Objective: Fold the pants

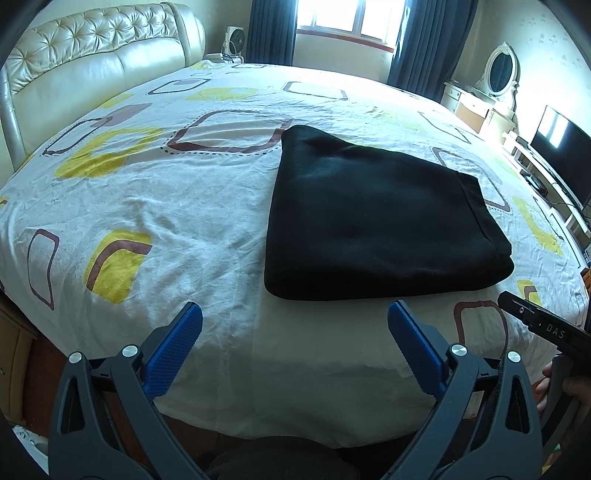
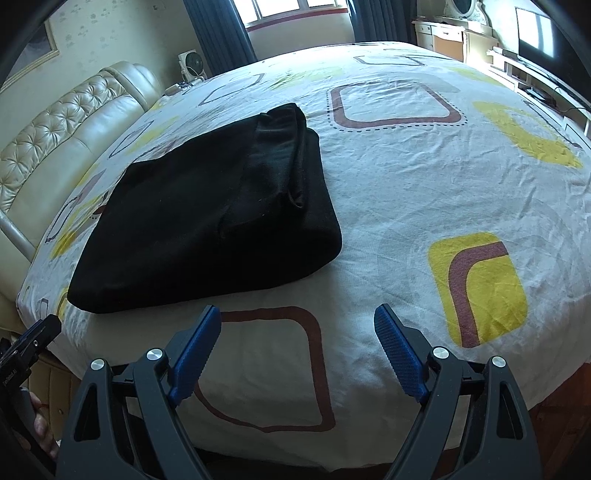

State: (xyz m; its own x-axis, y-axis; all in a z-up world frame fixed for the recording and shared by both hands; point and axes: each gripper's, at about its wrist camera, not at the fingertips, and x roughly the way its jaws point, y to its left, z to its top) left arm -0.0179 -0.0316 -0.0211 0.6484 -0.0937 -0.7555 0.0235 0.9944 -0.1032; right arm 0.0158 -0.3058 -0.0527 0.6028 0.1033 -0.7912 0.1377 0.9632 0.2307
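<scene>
Bed (image 1: 147,192) under patterned sheet, black pants (image 1: 376,218) folded into a flat stack near its front edge, left gripper (image 1: 295,317) spread wide and empty, short of pants, right gripper (image 2: 297,319) likewise wide, empty, beside stack's corner

Looking like a home bedroom: tufted headboard (image 1: 92,48), patterned bedsheet (image 1: 166,192), curtained window (image 1: 332,18), mirrored dresser (image 1: 491,88).
</scene>
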